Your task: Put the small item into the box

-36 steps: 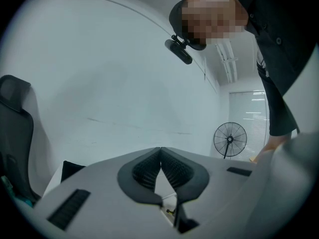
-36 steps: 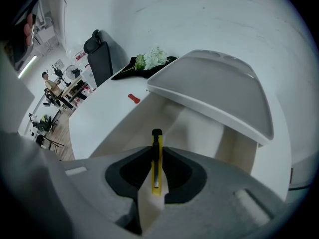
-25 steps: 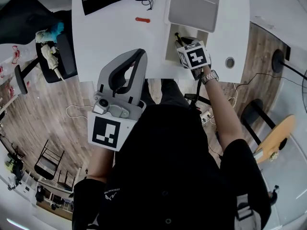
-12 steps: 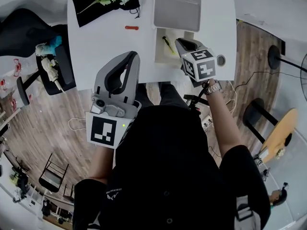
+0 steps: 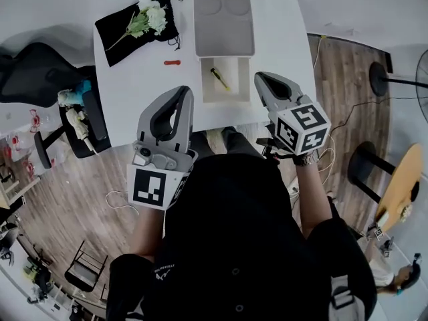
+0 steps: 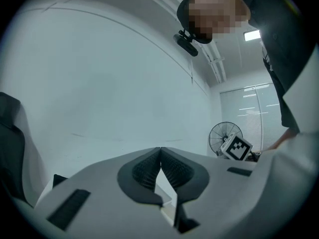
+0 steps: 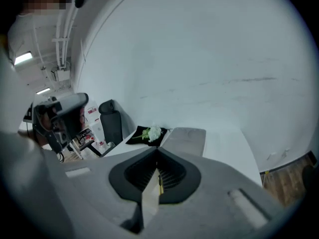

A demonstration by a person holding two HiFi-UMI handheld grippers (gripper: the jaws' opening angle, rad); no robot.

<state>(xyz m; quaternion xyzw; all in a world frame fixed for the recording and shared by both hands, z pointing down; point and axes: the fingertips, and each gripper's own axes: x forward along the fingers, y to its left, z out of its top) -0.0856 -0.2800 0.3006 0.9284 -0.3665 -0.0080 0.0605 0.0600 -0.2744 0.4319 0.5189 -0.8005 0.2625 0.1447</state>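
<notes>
Lid behind box; flowers (white) left

The grey right gripper with its marker cube has been drawn up out of the open white rectangular box and pulled back toward the person, over the near edge of the white table. The small yellow-green stick-like item has been left lying inside the box.

My left gripper sits at lower centre, jaws pressed together with nothing between them, against a white wall. At right, a fan stands beside a marker cube.
</notes>
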